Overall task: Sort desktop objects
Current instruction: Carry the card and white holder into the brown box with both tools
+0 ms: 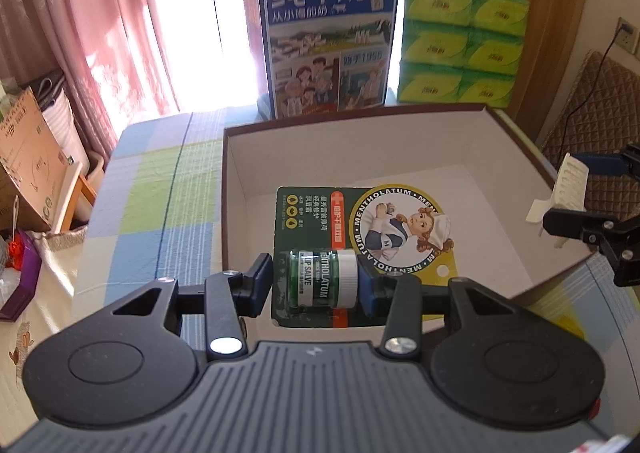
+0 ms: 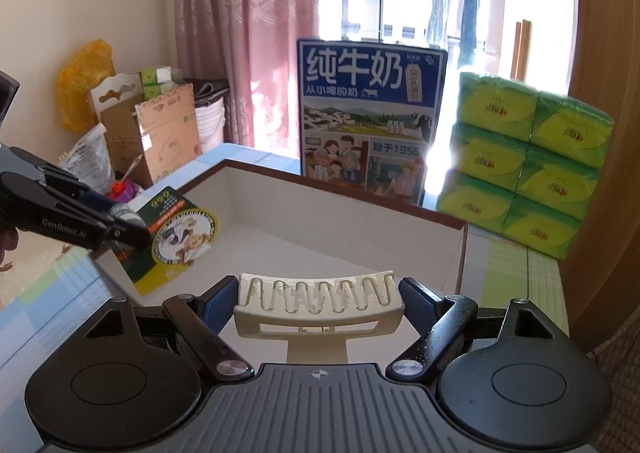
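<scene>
Both loads hover over the box (image 1: 400, 157): left gripper (image 1: 316, 281) clamps the lip salve pack (image 1: 360, 237), right gripper (image 2: 318, 295) pinches the hair clip (image 2: 318, 293). Next, likely lower and release inside.

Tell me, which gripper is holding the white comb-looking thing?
The right gripper holds the white clip, over the box. The left gripper differs: it holds a green Mentholatum lip salve pack.
</scene>
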### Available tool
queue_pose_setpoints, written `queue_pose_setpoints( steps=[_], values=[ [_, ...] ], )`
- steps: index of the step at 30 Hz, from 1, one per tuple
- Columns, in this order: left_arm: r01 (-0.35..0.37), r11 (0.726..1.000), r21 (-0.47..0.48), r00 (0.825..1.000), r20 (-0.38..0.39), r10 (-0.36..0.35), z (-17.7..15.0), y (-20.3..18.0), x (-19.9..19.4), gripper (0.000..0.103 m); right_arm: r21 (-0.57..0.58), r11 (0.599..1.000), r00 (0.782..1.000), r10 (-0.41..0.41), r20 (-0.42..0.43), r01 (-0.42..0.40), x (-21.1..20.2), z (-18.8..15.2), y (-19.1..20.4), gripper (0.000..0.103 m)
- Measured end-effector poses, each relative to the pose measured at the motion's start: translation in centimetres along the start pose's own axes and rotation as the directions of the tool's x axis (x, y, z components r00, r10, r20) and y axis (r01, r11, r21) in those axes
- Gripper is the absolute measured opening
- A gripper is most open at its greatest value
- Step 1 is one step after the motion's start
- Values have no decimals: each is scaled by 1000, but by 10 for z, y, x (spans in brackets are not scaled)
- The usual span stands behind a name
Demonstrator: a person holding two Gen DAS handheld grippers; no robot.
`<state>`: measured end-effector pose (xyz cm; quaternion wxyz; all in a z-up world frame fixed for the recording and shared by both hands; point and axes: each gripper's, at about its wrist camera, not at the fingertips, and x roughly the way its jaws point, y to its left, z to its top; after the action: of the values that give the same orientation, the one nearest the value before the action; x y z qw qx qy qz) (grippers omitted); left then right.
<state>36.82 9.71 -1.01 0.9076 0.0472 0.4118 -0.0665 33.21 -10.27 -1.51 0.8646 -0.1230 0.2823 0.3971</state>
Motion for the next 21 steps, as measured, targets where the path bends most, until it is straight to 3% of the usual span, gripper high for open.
queue_pose_setpoints(
  steps=[10,21],
  values=[
    [-19,999,27,994,-105,22,8,-5,55,39,11,1000,994,-10,-112,11,55,-2,-20,83],
    [-46,995,88,980,-189,61,12,-11,99,39,-17,1000,978,-26,-206,23,87,-4,-28,83]
  ],
)
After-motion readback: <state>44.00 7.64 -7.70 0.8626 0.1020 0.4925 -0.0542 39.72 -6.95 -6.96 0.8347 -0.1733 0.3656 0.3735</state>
